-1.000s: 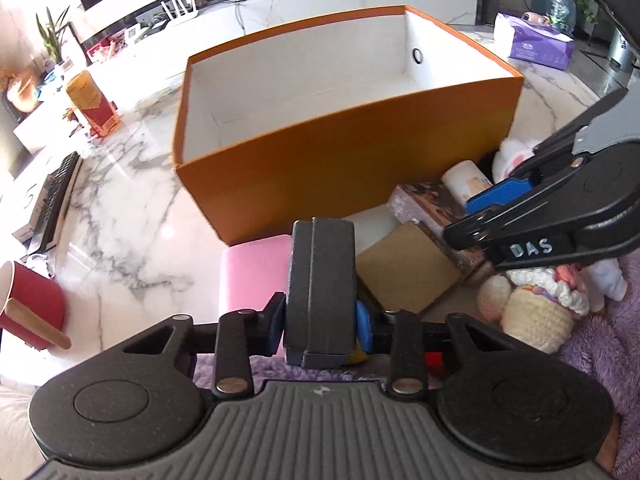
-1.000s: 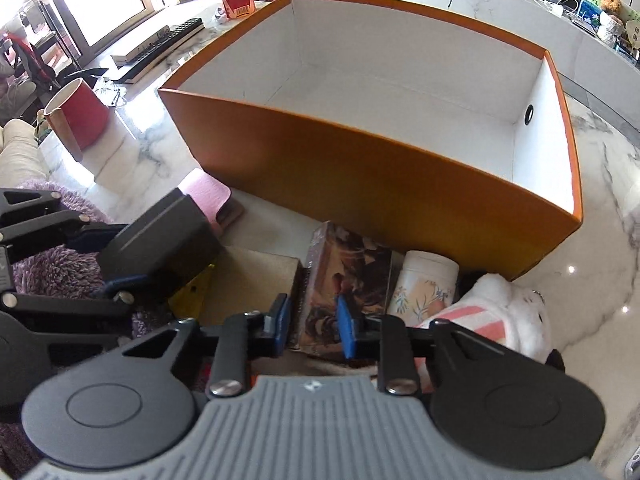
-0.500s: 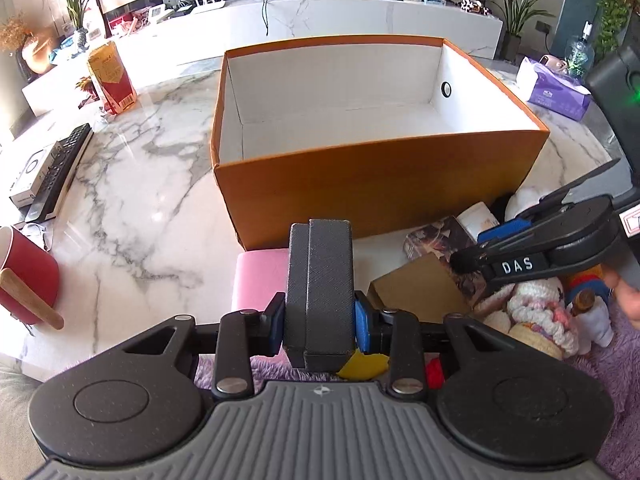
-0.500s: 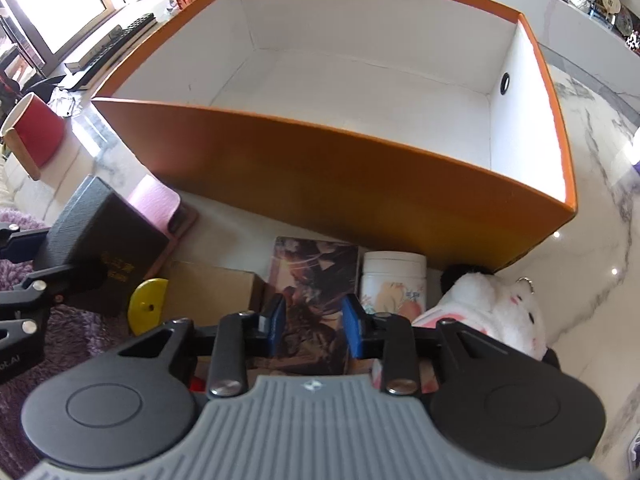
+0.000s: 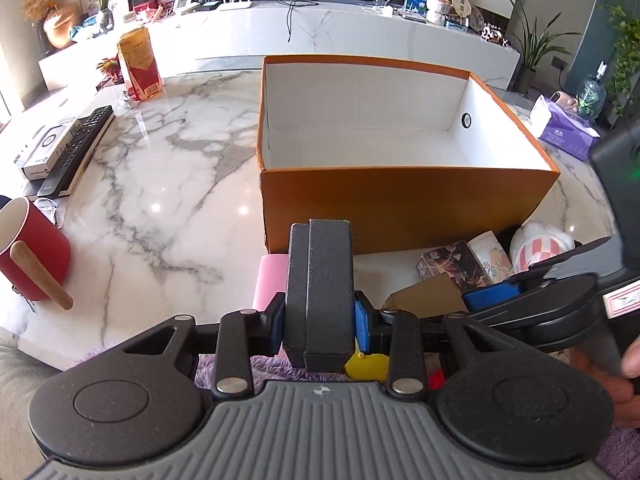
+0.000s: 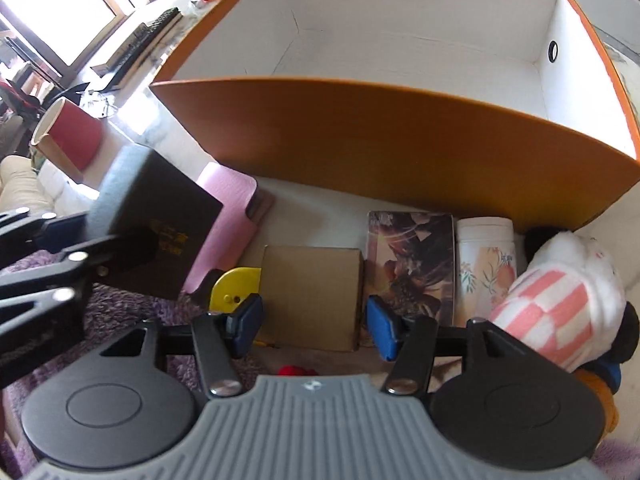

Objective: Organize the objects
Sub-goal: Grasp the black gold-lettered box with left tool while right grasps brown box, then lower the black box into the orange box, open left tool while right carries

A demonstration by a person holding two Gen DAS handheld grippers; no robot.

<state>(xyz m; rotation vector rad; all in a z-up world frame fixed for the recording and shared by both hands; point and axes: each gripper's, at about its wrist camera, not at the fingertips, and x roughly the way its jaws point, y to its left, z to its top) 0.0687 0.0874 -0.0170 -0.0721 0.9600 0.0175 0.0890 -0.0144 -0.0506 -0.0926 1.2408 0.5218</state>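
Note:
An empty orange box (image 5: 404, 204) with a white inside stands on the marble table; it also shows in the right wrist view (image 6: 400, 136). My left gripper (image 5: 319, 322) is shut on a dark grey case (image 5: 320, 288), held above the table in front of the box. The case also shows in the right wrist view (image 6: 156, 216). My right gripper (image 6: 314, 322) is open, its blue pads either side of a brown cardboard box (image 6: 312, 292). Next to it lie a patterned box (image 6: 412, 256), a floral cup (image 6: 486, 260) and a plush toy (image 6: 560, 296).
A pink pouch (image 6: 228, 216) and a yellow disc (image 6: 236, 286) lie by the box. A red mug (image 5: 28, 248), remotes (image 5: 76, 144), a red-yellow carton (image 5: 138, 64) and a purple tissue pack (image 5: 566, 128) stand on the table. Purple fluffy fabric (image 6: 120, 312) lies in front.
My left gripper has lifted and drawn back with the dark case. My right gripper has opened wider and shifted left from the patterned box to the brown cardboard box.

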